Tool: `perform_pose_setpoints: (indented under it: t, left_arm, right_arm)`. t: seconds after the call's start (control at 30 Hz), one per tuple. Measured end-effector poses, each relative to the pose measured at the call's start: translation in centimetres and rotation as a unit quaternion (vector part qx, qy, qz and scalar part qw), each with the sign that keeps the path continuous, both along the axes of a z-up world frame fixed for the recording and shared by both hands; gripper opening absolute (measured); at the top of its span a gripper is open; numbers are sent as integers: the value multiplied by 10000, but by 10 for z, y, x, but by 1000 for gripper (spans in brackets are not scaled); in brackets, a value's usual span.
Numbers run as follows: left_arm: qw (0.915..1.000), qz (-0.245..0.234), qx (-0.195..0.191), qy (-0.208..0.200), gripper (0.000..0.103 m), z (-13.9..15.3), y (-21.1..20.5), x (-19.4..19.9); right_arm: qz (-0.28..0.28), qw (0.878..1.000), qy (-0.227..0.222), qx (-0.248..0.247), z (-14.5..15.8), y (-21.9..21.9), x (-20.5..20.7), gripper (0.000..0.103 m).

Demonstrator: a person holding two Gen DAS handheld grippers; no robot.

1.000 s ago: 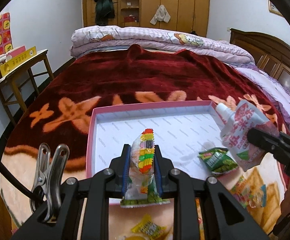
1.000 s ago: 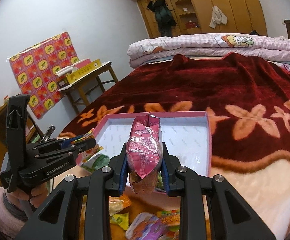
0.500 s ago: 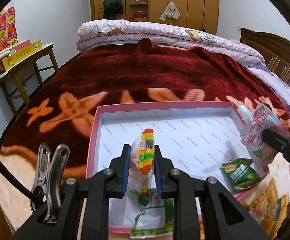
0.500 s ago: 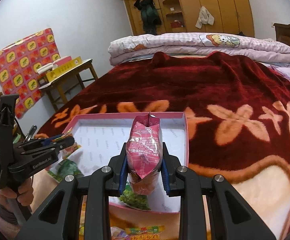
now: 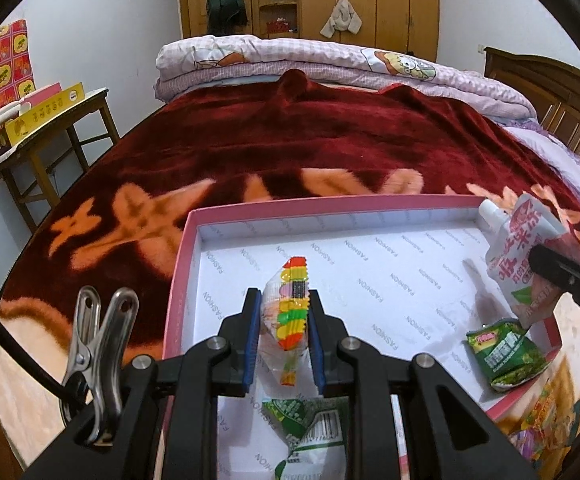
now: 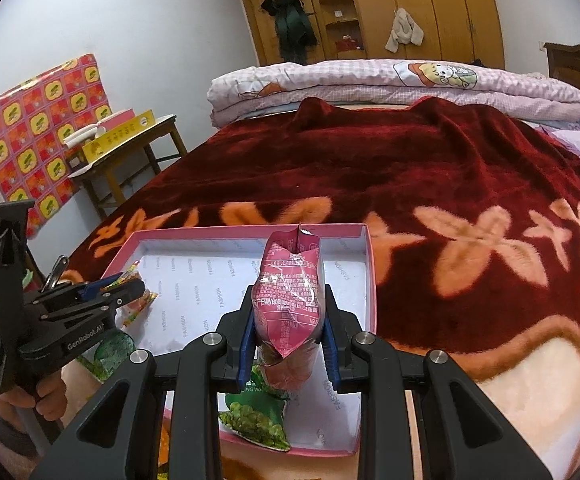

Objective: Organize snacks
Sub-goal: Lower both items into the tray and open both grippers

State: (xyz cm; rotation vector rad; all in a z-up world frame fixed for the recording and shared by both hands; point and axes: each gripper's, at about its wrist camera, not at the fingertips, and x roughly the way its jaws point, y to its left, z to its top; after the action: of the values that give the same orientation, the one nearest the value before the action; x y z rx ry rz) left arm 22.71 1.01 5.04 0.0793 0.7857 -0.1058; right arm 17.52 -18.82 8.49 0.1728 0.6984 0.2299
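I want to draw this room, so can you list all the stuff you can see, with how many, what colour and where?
Box: one, pink rim, white inside, on the blanket.
Green snack packets: two, inside the box, one at each near corner.
Candy packet: one, clear with rainbow stripes, in the left claw.
Pouch with spout: one, pink, in the right claw.
Loose snacks: several, mixed colours, on the blanket beside the box.
Blanket: one, dark red with orange flowers, on the bed.
Folded quilt: one, pink checked, far end of the bed.
Table: one, wooden, left of the bed.
Wardrobe: wooden, back wall.
Left claw: black, shut on the candy packet.
Right claw: black, shut on the pouch.
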Motion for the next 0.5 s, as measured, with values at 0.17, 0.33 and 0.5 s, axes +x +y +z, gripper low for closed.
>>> perform_pose_setpoints:
  t: [0.17, 0.33, 0.5]
  left_arm:
    - [9999, 61, -95, 50, 23, 1, 3, 2]
    - [9997, 79, -221, 112, 40, 3, 6, 2]
    - [9997, 94, -165, 163, 44, 4, 7, 1]
  right_arm:
    - [61, 9999, 36, 136, -1, -2, 3, 29]
    - [98, 9996, 58, 257, -1, -2, 3, 31]
    - [87, 9998, 0, 175, 1, 1, 0, 37]
